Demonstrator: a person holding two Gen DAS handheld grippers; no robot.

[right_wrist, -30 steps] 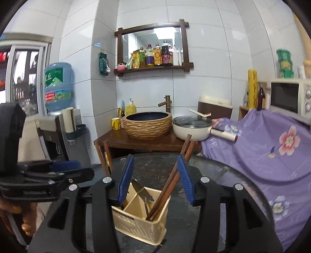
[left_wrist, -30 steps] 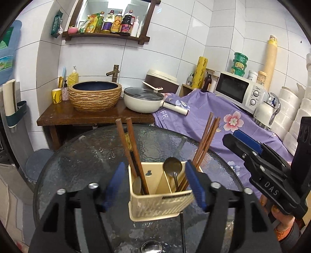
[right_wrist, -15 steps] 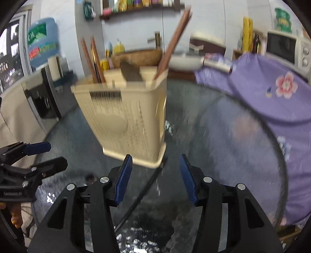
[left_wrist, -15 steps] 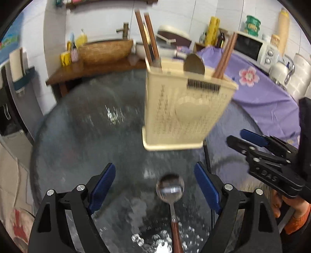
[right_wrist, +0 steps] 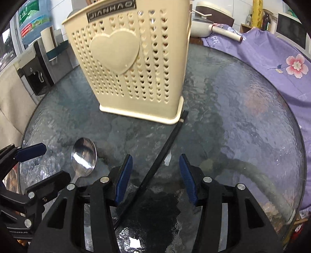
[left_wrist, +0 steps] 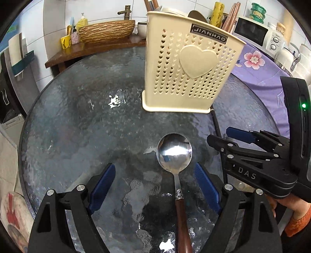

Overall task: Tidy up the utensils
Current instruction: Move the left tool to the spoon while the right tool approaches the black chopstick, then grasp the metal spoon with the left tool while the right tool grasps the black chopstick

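**On the glass table: holder, spoon, chopstick**

Holder (left_wrist: 186, 72): chopsticks (left_wrist: 232, 16) inside. Spoon (left_wrist: 174, 153) lies between left gripper's (left_wrist: 155, 186) parted jaws, untouched; black chopstick (right_wrist: 155, 167) between right gripper's (right_wrist: 153, 177) parted jaws. Both grippers have dropped from above the holder.

Spoon (left_wrist: 174, 153) before holder (left_wrist: 188, 64)

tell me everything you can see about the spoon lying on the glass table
The spoon has a shiny round metal bowl facing up, a thin metal neck with a patterned collar, and a dark reddish-brown handle that looks wooden. It lies flat on the textured glass table, bowl pointing toward the cream utensil holder but apart from it. It sits between the open left claw fingers, untouched.
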